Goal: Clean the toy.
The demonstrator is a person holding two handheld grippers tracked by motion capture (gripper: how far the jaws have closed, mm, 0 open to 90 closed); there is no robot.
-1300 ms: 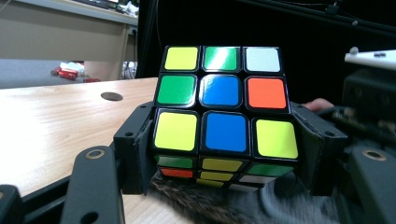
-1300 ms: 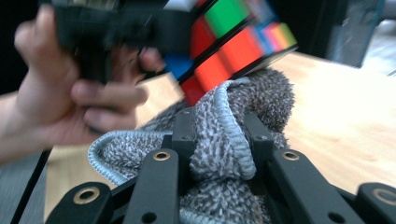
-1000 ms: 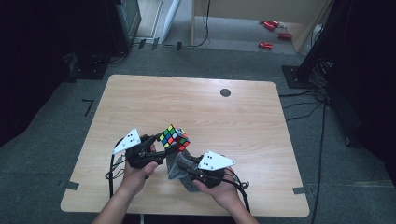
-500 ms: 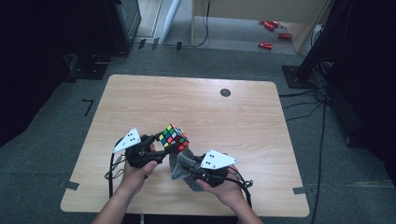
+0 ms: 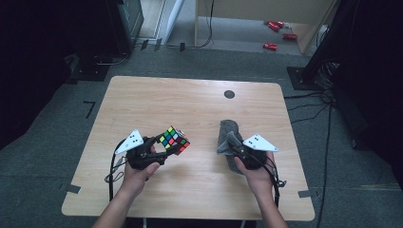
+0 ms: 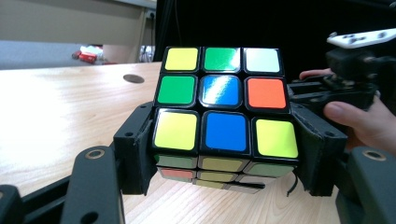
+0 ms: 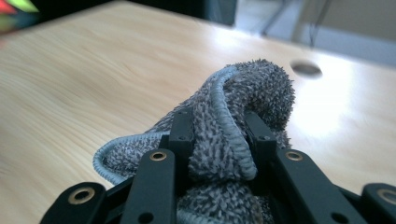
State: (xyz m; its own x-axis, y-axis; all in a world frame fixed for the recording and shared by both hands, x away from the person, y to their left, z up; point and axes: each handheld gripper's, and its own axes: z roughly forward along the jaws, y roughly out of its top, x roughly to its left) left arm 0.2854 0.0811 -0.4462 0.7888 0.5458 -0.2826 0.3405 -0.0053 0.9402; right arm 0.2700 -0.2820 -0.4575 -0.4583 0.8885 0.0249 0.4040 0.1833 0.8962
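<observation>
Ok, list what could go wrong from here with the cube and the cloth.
1. The left claw grips the puzzle cube by its lower layers alone, clear of the table; a hard wipe might twist a layer or knock it loose.
2. The right claw pinches just a fold of the grey cloth; the bunched fabric could slip out under rubbing.
3. The cloth's loose end hangs and may snag on the cube's corners.

A wooden counter (image 5: pixel 199 104) stands on grey floor (image 5: pixel 57 156), with a dark round hole (image 5: pixel 229 94) near its far edge. Red objects (image 5: pixel 275 33) lie on the floor beyond.
</observation>
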